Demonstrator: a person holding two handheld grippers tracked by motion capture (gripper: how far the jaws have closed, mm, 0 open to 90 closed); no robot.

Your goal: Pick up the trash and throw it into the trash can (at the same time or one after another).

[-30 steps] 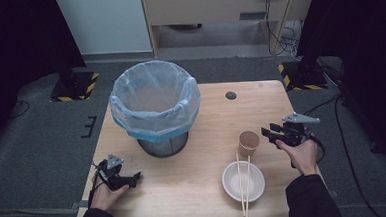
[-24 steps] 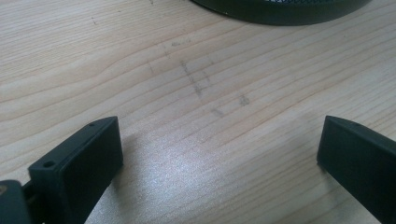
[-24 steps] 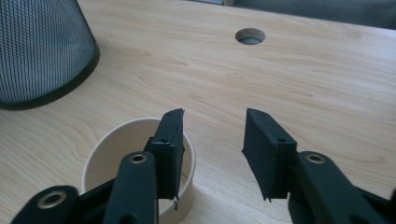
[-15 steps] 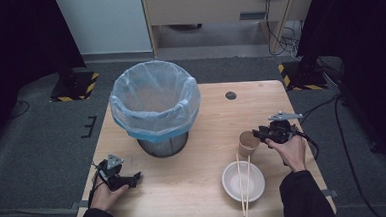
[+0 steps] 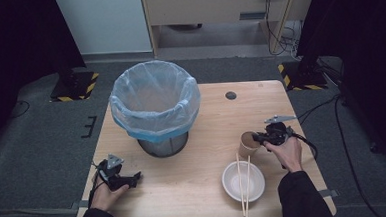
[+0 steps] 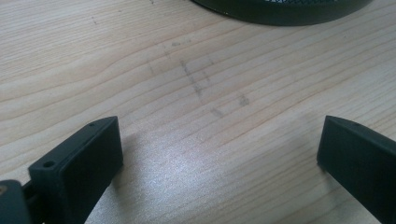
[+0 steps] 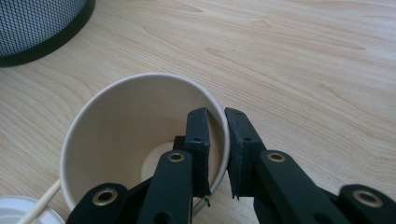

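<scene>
A brown paper cup (image 5: 246,144) (image 7: 126,126) stands upright on the wooden table (image 5: 209,120), right of centre. My right gripper (image 5: 256,137) (image 7: 217,116) comes at it from the right. One jaw is inside the cup and the other outside, and they have just been closing on the near rim wall, which is now pinched between them. The cup is empty inside. Near the table's front left corner, my left gripper (image 5: 133,178) (image 6: 217,135) lies low over the wood, open, with bare table between its jaws.
A mesh bin (image 5: 154,103) lined with a blue bag stands at the centre left; its dark base (image 7: 32,23) (image 6: 280,9) shows in both gripper views. A white bowl (image 5: 230,186) with chopsticks (image 5: 245,196) across it sits just in front of the cup.
My right gripper moved left and down to the cup and its jaws closed over the rim. The left gripper stayed in place.
</scene>
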